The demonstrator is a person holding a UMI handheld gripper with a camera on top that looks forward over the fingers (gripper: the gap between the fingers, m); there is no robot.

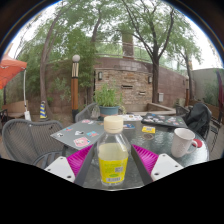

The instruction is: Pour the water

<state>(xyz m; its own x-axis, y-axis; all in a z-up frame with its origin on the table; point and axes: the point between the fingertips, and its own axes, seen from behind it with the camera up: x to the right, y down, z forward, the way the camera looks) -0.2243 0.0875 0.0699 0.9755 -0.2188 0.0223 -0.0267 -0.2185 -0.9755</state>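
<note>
1. While the bottle (113,154) stands between the two pink pads (82,157), its white cap is up and its yellow label carries print too small to read; whether the gripper (113,160) is clamped on it or merely about it, I cannot tell.
2. One white cup (182,142) sits on the glass table (160,135), beyond the right finger and apart from the bottle.
3. Flat cards or booklets (84,133) lie beyond the bottle, their writing illegible.
4. A potted plant (107,100), a brick wall (125,80) and trees stand behind; one metal chair (25,140) is left of the table.
</note>
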